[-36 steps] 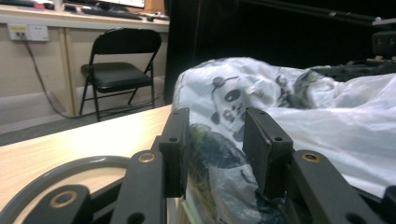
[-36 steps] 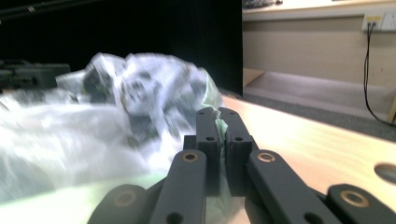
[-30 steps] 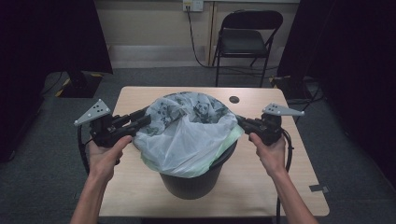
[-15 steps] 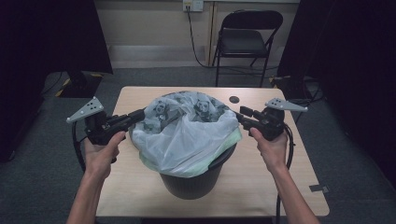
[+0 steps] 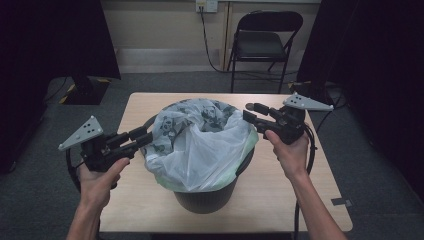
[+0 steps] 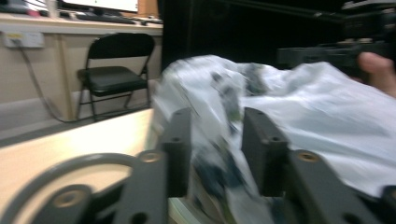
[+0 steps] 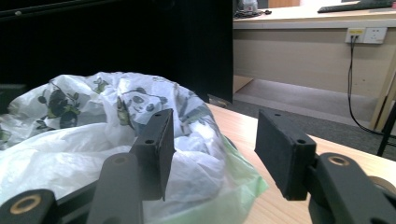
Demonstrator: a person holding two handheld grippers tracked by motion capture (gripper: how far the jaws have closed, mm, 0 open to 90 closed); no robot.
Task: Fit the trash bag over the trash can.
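High view: thin, limp, slippery panda-print bag (image 5: 200, 145) over black bin (image 5: 205, 197) mid-tabletop, best pinched at rim folds; left gripper (image 5: 145, 137) gaping around film, right gripper (image 5: 252, 111) spread wide, empty.

Left gripper view motion-blurred, bag (image 6: 299, 116) print smeared; bin (image 5: 205, 197) mostly hidden under bag; chair (image 5: 267, 37) top cut off

Left hand-held gripper (image 6: 217, 154): jaws standing apart, white panda-print bag (image 6: 299, 121) lying between them, blurred. Tabletop (image 6: 70, 140) showing at left. Folding chair (image 6: 114, 74) standing behind. Other hand-held gripper (image 6: 336, 51) hovering beyond the bag.
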